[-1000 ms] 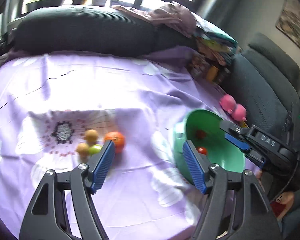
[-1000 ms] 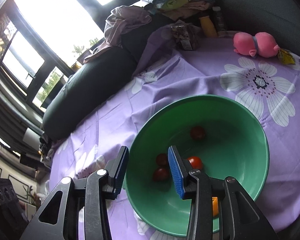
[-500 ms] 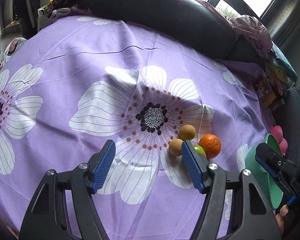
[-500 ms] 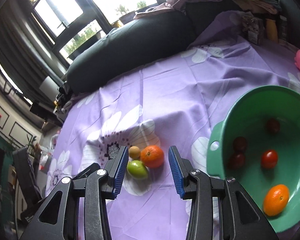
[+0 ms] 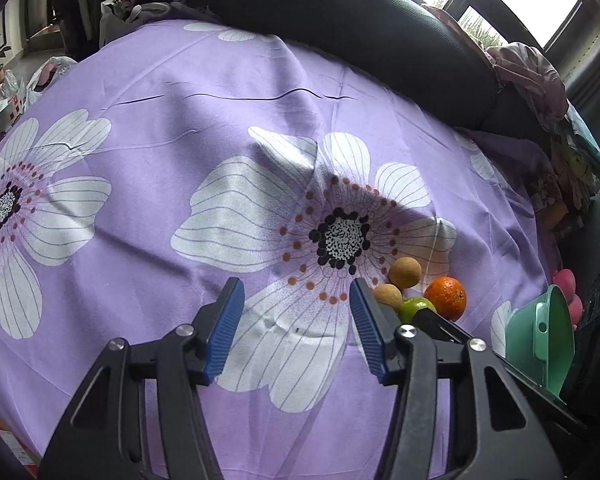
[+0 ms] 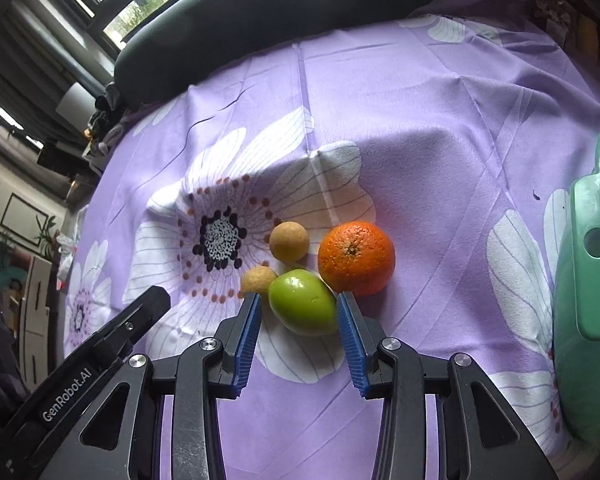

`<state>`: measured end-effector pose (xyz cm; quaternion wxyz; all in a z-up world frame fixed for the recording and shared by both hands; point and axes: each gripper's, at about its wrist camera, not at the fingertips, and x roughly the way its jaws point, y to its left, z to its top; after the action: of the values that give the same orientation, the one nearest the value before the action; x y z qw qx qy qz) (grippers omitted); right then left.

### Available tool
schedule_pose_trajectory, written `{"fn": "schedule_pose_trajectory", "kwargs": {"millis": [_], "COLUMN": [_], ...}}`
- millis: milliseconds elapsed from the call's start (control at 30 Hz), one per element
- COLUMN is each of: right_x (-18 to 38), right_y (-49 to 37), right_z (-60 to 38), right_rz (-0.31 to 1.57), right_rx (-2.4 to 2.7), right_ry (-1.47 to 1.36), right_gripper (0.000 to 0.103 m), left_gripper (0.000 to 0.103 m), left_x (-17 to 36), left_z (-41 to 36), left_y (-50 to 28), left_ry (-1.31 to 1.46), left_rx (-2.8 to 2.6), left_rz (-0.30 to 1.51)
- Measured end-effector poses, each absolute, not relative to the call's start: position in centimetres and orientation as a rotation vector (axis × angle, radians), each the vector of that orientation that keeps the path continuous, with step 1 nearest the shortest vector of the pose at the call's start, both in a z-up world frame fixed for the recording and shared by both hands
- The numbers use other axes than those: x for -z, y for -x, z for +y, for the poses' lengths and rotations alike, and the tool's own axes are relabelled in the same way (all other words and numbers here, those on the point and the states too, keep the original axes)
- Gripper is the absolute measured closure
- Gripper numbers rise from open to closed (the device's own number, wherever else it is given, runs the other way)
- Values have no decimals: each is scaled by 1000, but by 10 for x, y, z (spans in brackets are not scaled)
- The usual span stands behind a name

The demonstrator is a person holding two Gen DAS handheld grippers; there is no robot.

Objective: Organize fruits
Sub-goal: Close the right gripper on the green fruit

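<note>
Between the spread right gripper [image 6: 298,310] pads, a green fruit [image 6: 303,301] is framed on the purple cloth [image 6: 440,128], not yet pinched.
From the left wrist, the left gripper [image 5: 297,300] is seen open and empty; the smooth, firm, probably slippery fruit [image 5: 414,307] should be taken across its widest middle.

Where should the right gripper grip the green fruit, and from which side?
Across its widest middle, coming from the near side. The green fruit is rounded and already sits between the open right gripper's fingers; the orange and a small tan fruit crowd its far side.
</note>
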<state>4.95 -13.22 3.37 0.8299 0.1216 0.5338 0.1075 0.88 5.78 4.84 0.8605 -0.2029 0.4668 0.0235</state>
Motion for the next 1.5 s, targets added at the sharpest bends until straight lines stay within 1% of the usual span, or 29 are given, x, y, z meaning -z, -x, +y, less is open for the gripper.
{"fn": "schedule_pose_trajectory", "kwargs": {"millis": [267, 433, 700, 933, 1033, 1233, 1500], "right_x": [-23, -22, -24, -50, -57, -54, -42], "right_y": [-60, -58, -38, -31, -29, -34, -36], "right_z": [-127, -124, -154, -184, -188, -189, -188], "right_rz": [1151, 1151, 1278, 1150, 1114, 1121, 1184], "right_rx": [-249, -236, -236, -252, -242, -247, -272], "right_ry": [-263, -250, -277, -405, -402, -429, -462], "right_gripper": [61, 64, 64, 64, 64, 64, 63], "left_gripper": [49, 49, 49, 49, 49, 49, 49], "left_x": [-48, -48, -47, -45, -44, -42, -32], "left_z": [52, 50, 42, 25, 13, -19, -48], "left_y": [-10, -10, -12, -12, -12, -9, -9], "left_ry": [409, 402, 383, 394, 398, 380, 323], "left_rx": [-35, -25, 23, 129, 208, 342, 402], "left_rz": [986, 992, 1011, 1057, 1088, 1120, 1158]}}
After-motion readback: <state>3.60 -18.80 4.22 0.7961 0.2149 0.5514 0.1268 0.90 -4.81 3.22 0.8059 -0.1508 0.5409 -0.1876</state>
